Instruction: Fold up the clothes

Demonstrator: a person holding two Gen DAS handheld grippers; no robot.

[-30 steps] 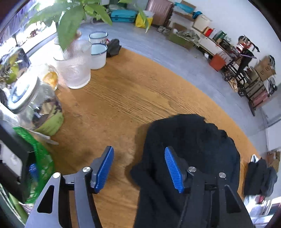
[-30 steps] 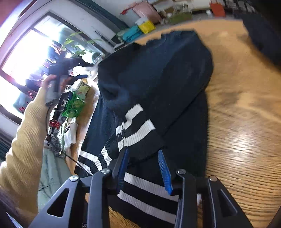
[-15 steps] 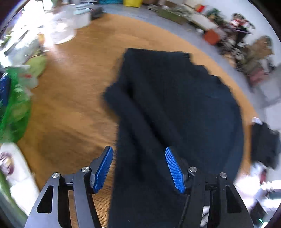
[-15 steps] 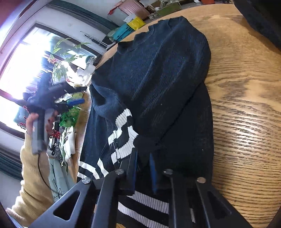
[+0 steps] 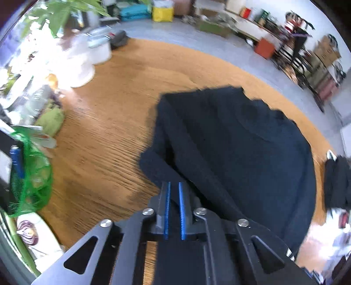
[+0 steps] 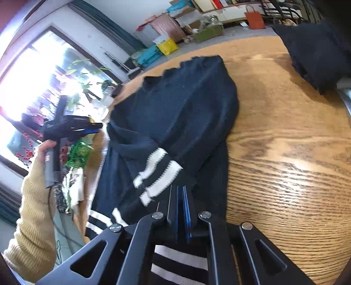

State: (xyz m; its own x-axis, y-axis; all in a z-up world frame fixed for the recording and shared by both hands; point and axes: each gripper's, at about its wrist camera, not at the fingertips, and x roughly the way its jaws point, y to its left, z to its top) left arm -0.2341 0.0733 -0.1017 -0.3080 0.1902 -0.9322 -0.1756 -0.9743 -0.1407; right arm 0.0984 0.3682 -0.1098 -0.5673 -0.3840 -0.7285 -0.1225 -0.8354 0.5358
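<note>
A dark navy sweater (image 5: pixel 237 140) with white stripes lies partly folded on a round wooden table (image 5: pixel 109 122). It also shows in the right wrist view (image 6: pixel 175 114), where a striped sleeve (image 6: pixel 158 173) is folded over the body. My left gripper (image 5: pixel 173 186) is shut, its blue pads pinching the sweater's left edge near the front. My right gripper (image 6: pixel 180 193) is shut on the sweater's hem by the striped cuff. The left gripper (image 6: pixel 72 127) also shows in the right wrist view, held in a hand with a yellow sleeve.
White cups (image 5: pixel 98 47), a plant (image 5: pixel 65 13) and a green mesh bag (image 5: pixel 30 175) crowd the table's left side. Another dark garment (image 6: pixel 318 50) lies at the far right edge. Bare wood (image 6: pixel 285 153) lies to the right of the sweater.
Both grippers went from open to shut on the sweater. The left gripper swung from the cups over to the sweater's left edge. The right one closed at the striped hem.
</note>
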